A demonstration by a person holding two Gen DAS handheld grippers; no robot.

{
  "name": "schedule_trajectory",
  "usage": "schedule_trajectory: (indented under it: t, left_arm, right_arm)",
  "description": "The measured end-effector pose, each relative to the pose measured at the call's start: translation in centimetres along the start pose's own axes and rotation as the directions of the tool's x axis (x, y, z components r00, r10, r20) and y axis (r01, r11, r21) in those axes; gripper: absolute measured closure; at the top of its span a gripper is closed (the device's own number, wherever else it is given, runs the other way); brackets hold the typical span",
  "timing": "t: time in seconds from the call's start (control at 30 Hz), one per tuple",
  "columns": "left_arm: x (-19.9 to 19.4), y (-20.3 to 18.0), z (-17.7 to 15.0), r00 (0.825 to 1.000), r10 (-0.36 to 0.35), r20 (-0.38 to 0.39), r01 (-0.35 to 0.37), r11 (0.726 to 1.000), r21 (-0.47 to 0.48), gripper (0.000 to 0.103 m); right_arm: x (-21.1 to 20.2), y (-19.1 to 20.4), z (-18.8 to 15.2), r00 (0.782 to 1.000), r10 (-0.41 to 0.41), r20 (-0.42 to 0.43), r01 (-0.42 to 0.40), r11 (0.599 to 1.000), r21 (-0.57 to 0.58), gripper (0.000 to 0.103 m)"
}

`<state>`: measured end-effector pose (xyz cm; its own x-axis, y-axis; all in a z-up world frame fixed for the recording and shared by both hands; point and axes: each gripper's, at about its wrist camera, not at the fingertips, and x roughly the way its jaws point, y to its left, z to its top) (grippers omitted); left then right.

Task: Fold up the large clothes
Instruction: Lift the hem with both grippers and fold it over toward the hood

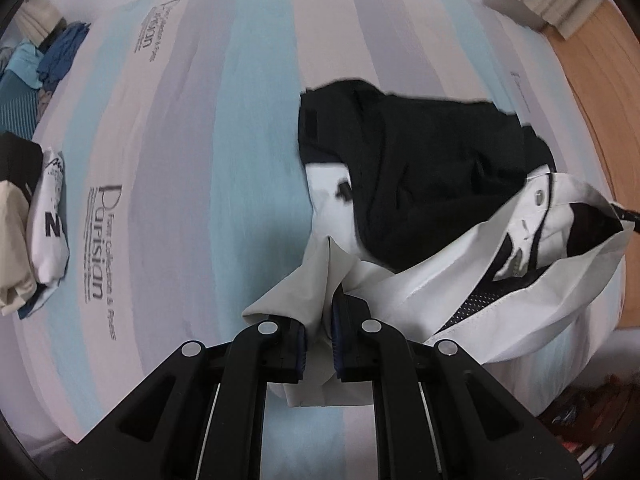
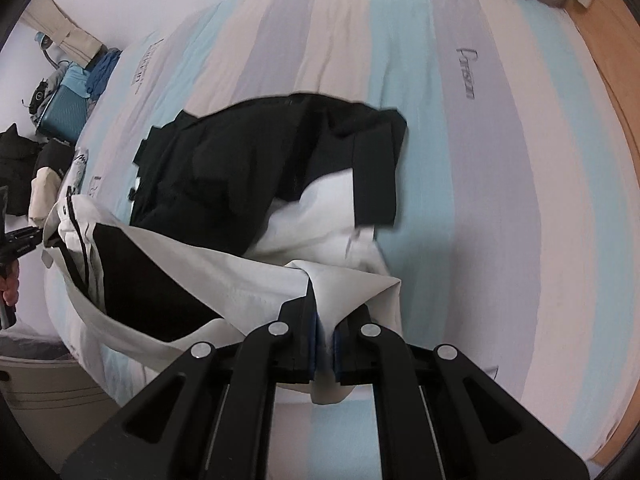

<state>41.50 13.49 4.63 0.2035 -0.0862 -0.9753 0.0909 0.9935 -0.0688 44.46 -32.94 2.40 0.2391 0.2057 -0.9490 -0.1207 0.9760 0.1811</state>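
A black and white jacket point(image 1: 416, 184) lies partly on the striped bed, its white hem lifted toward me. My left gripper point(image 1: 319, 344) is shut on a fold of the white hem at one corner. My right gripper point(image 2: 324, 344) is shut on the white hem at the other corner; the jacket point(image 2: 256, 168) stretches away to the left in that view. The black upper part and sleeves rest crumpled on the bed. The right gripper's tip point(image 1: 626, 214) shows at the right edge of the left wrist view.
The bed sheet point(image 1: 208, 168) has pale blue, grey and white stripes with printed words. Folded clothes point(image 1: 44, 220) are stacked at the bed's left edge. Blue clothes and bags point(image 2: 72, 96) lie beyond. Wooden floor point(image 1: 600, 80) runs along the right side. A bin point(image 2: 40, 380) stands beside the bed.
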Motion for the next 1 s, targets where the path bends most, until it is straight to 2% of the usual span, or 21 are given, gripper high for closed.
schedule_trajectory:
  t: [0.27, 0.6, 1.0]
  left_arm:
    - [-0.4, -0.8, 6.8, 0.999, 0.0, 0.042, -0.002, 0.999, 0.039, 0.095]
    - [4.1, -0.5, 14.8, 0.999, -0.033, 0.004, 0.033, 0.999, 0.025, 0.095]
    - [10.8, 1.8, 18.1, 0.999, -0.043, -0.012, 0.043, 0.998, 0.047, 0.094]
  right_arm:
    - [-0.1, -0.9, 5.2, 0.998, -0.037, 0.041, 0.038, 0.999, -0.006, 0.099]
    - [3.9, -2.3, 11.2, 0.992, -0.112, 0.05, 0.11, 0.993, 0.038, 0.099]
    - [10.7, -3.8, 16.4, 0.989, -0.149, 0.001, 0.149, 0.988, 0.044, 0.099]
